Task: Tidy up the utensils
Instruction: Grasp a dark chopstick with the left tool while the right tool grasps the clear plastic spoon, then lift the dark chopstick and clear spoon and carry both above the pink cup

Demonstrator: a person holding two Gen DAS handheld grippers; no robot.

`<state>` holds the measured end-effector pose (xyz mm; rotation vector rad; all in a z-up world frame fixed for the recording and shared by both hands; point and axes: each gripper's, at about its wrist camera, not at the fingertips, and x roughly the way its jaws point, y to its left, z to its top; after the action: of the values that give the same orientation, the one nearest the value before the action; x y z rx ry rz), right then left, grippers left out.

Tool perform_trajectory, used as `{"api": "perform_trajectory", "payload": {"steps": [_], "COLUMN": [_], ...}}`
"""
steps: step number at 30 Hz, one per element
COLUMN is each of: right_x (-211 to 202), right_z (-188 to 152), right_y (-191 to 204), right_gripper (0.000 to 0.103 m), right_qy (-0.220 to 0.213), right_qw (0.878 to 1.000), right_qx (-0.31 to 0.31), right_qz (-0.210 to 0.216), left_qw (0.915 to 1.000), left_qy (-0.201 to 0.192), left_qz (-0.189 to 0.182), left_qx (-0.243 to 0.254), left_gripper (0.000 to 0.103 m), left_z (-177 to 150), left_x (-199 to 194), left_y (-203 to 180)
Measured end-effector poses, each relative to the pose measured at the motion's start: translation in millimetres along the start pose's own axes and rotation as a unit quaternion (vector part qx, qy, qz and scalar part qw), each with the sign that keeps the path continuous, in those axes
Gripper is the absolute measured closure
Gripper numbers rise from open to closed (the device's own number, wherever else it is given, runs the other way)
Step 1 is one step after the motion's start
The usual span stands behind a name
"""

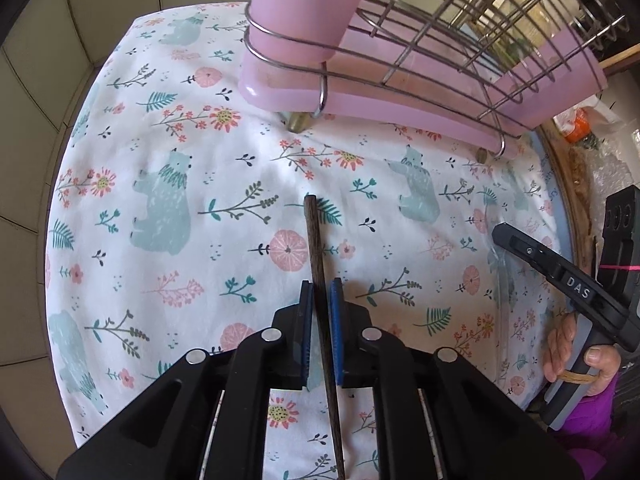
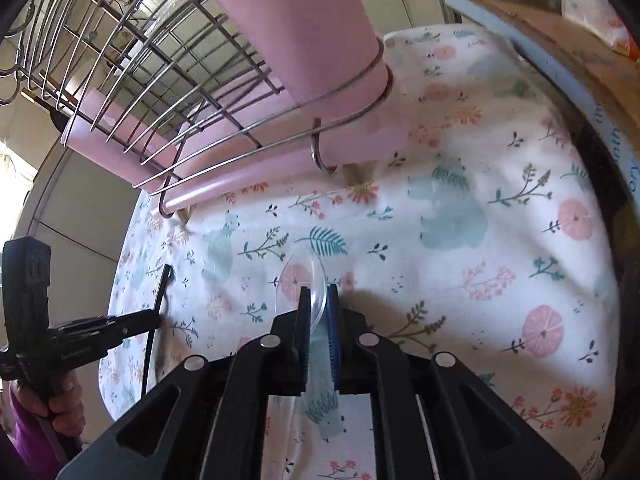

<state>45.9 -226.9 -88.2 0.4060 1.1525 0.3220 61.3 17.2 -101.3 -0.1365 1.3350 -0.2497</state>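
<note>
My left gripper is shut on a dark wooden chopstick, held above the floral cloth, its blunt end pointing toward the rack. My right gripper is shut on a clear plastic spoon, its bowl sticking out past the blue pads. The wire dish rack with its pink tray and pink utensil cup stands at the far side of the table; in the right wrist view the cup is up and ahead. The right gripper shows in the left view, the left gripper with the chopstick in the right view.
A white cloth printed with bears and flowers covers the round table. The rack rests on small brass feet. Clutter and packaging lie beyond the table's right edge. A tiled wall stands on the left.
</note>
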Motion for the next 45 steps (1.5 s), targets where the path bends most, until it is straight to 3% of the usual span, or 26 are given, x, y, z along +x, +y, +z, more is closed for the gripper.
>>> {"api": "perform_trajectory", "payload": {"steps": [9, 19, 27, 34, 41, 45], "right_x": [5.2, 8.0, -3.8, -29.2, -73.2, -103.4], "right_z": [6.5, 0.3, -3.6, -2.9, 1.7, 6.2], "right_y": [-4.6, 2.3, 10.8, 22.9, 39.5, 50.4], "right_gripper": [0.09, 0.096, 0.097, 0.1, 0.1, 0.1], "right_qy": [0.034, 0.006, -0.027, -0.078, -0.151, -0.201], "right_qw": [0.999, 1.0, 0.999, 0.996, 0.986, 0.975], "right_qx": [-0.012, -0.023, -0.031, -0.047, -0.074, -0.09], "right_qz": [0.029, 0.015, 0.008, 0.006, 0.015, 0.024], "left_qw": [0.9995, 0.9999, 0.9981, 0.9902, 0.9759, 0.9612], "left_qy": [0.032, 0.015, -0.049, -0.124, -0.203, -0.262], "left_qz": [0.004, -0.007, -0.036, -0.063, -0.08, -0.087], "left_qx": [0.004, 0.004, -0.006, -0.009, -0.003, 0.001], "left_gripper": [0.095, 0.096, 0.097, 0.097, 0.097, 0.097], "left_z": [16.4, 12.9, -2.1, -12.5, -17.3, -17.8], "left_x": [11.0, 7.9, -22.5, -67.5, -113.4, -145.9], "left_y": [-3.3, 3.7, 14.8, 16.4, 15.3, 9.6]}}
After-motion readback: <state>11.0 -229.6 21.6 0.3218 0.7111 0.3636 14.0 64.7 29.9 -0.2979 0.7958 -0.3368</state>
